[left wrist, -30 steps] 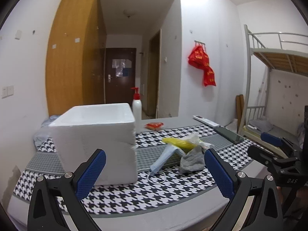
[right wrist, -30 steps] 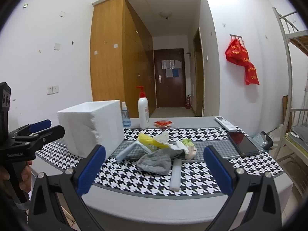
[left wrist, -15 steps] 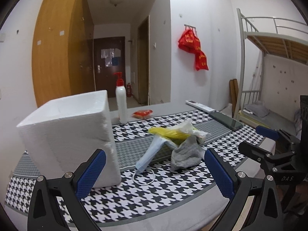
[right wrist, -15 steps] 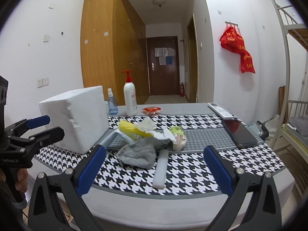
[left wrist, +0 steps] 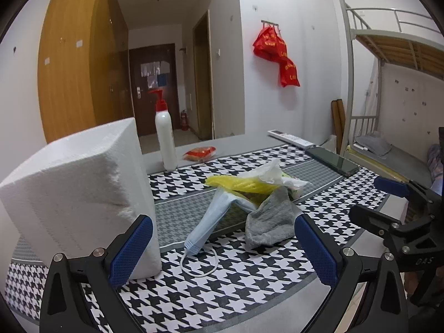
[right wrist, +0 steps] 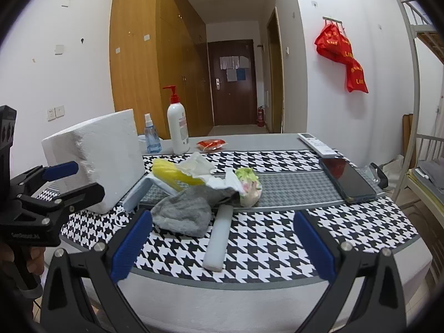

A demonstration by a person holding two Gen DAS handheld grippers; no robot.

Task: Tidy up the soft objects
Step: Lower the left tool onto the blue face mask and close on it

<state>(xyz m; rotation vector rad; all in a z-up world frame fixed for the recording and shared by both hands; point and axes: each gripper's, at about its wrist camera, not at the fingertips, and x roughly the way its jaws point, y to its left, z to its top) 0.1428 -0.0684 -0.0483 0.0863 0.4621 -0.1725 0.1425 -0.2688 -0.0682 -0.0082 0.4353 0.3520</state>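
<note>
A heap of soft things lies mid-table: a grey sock [left wrist: 270, 219] [right wrist: 186, 212], a blue face mask [left wrist: 212, 222] [right wrist: 137, 193], a yellow bag [left wrist: 241, 184] [right wrist: 174, 177], crumpled white plastic [left wrist: 267, 170] and a green-pink bundle [right wrist: 249, 184]. A white foam strip [right wrist: 219, 238] lies in front of the heap. A white foam box [left wrist: 80, 188] [right wrist: 102, 152] stands to the left. My left gripper [left wrist: 222, 249] is open, near the table's front edge, facing the mask. My right gripper [right wrist: 222, 245] is open over the front edge, nothing between its fingers.
A houndstooth cloth [right wrist: 277, 222] covers the table. At the back stand a pump bottle [left wrist: 165, 138] [right wrist: 177, 125], a small spray bottle [right wrist: 151, 136], a red packet [right wrist: 211, 144] and a remote [right wrist: 316, 144]. A phone [right wrist: 347, 179] lies right. A bunk bed [left wrist: 388, 83] stands at right.
Both grippers have moved closer to the table and the heap. The left view has swung right, so the foam box now sits further left. Both stay open.
</note>
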